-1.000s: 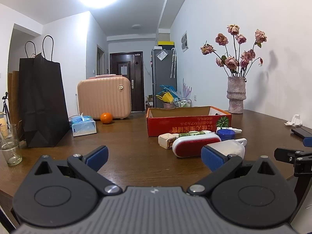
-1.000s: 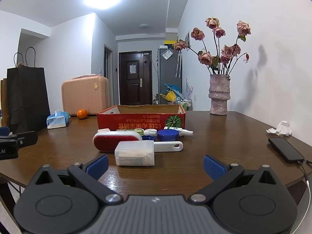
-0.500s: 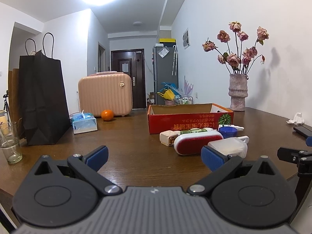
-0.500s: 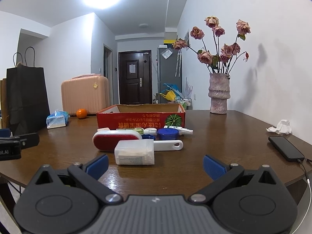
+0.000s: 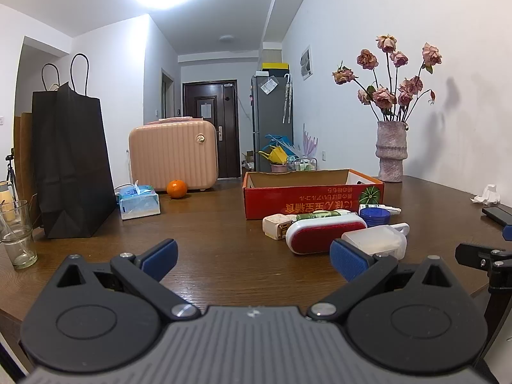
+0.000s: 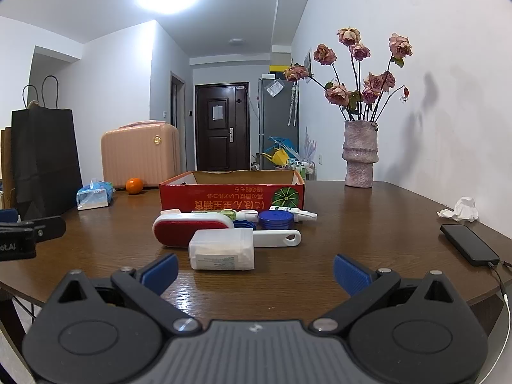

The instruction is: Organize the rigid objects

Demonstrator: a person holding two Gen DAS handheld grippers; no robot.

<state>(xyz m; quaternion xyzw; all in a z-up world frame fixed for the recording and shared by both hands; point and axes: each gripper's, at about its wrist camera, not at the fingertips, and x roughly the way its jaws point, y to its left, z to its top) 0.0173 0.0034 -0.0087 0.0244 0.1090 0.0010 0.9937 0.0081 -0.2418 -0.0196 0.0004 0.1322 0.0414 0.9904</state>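
On the brown wooden surface [image 6: 368,224], just in front of the open red cardboard box [image 6: 230,196], the task's things lie in a loose cluster: a red-and-white lint brush [image 6: 192,228], a translucent white plastic case [image 6: 222,249] nearest the right gripper, a white flat tool with a hanging hole [image 6: 278,238] touching the case's far side, a blue round jar [image 6: 276,219], a green-labelled tube [image 5: 320,215], a small white tube with a cap [image 6: 294,212] and a cream-coloured plug-like block [image 5: 275,225]. Very little has changed over the last second: both views have only drifted slightly, the left one shifting so the cluster sits a touch further right and lower, while nothing on the surface has moved. The left gripper [image 5: 252,257] has its blue pads wide apart and holds nothing; the right gripper [image 6: 254,272] is likewise spread and empty, hovering short of the plastic case. By my reading the sorting has not begun, since the box looks empty from this low angle, though its floor is hidden. The small drift suggests the person is lining up a first pick, probably the case for the right gripper. A black phone [image 6: 468,248] on its cable and a crumpled tissue [image 6: 460,209] lie well apart to the right.
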